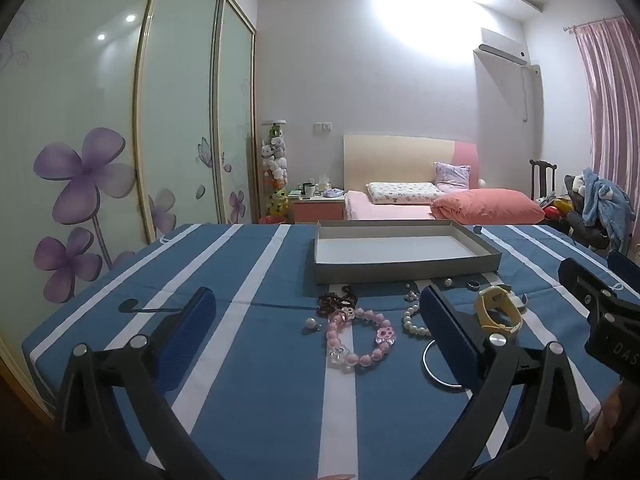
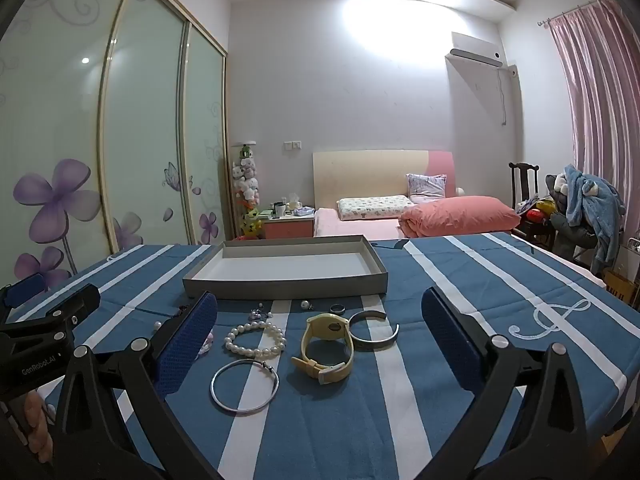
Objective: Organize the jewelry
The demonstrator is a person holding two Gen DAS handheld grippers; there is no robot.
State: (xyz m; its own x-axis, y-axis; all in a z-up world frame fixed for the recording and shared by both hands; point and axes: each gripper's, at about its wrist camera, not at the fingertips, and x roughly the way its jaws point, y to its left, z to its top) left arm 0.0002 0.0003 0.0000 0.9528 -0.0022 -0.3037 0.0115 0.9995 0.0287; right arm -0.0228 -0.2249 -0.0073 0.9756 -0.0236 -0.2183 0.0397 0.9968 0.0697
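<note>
1 silver hoop (image 2: 244, 386), 1 watch (image 2: 327, 346), 1 tray (image 2: 286, 270).

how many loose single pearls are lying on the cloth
3, as far as I can see: one pearl left of the pink bead bracelet, one and one just before the gray tray. More may hide behind the hand-held grippers.

Yellow watch (image 2: 326, 346) lies between wide-spread right gripper (image 2: 320, 340) fingers, untouched.
</note>
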